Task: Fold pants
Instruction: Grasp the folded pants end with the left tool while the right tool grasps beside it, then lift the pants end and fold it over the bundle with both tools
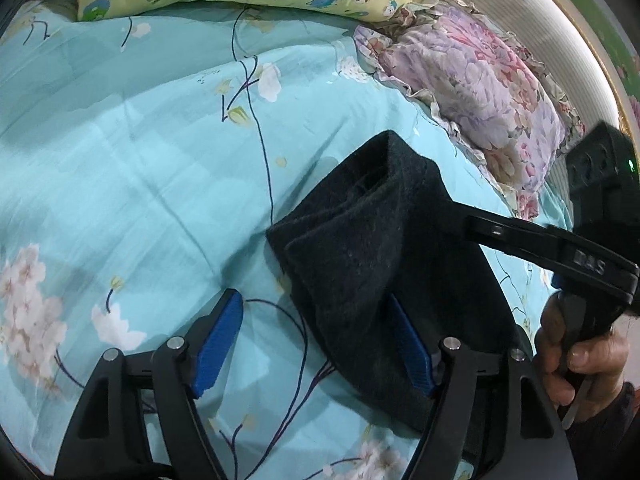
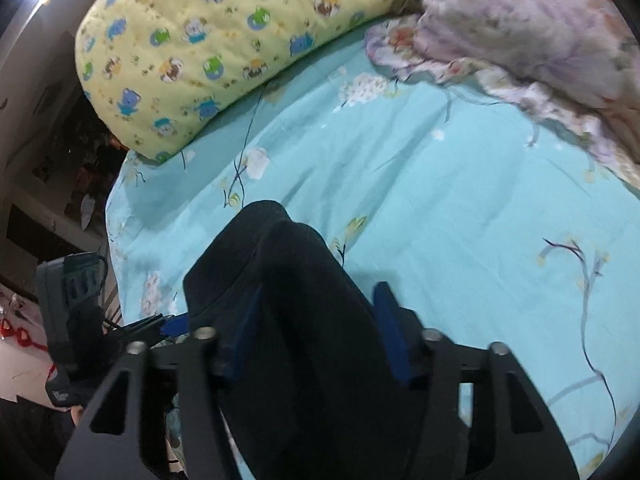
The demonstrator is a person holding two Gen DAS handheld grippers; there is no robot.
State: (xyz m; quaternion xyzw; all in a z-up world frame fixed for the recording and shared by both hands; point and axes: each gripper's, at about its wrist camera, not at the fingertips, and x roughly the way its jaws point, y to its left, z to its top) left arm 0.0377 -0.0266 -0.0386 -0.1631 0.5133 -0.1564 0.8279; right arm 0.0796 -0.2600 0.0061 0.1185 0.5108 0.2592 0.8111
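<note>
Above the bed point(image 1: 120, 152), our right gripper point(image 2: 316, 332) pinches the pants point(image 1: 380, 248); left gripper point(image 1: 316, 344) spread, should grab next.

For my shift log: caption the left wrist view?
Open left gripper beside dark pants that the right gripper holds over the blue bedsheet.

Turquoise floral bedsheet point(image 1: 120, 152) — yellow cartoon pillow point(image 2: 192, 52), pink floral pillow point(image 1: 480, 96).

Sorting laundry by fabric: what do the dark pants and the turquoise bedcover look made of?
The dark pants look like thick, matte fleece or wool knit, with a fuzzy, linty nap. The turquoise bedcover looks like smooth thin woven cotton or polyester: printed flowers, fine creases.
</note>
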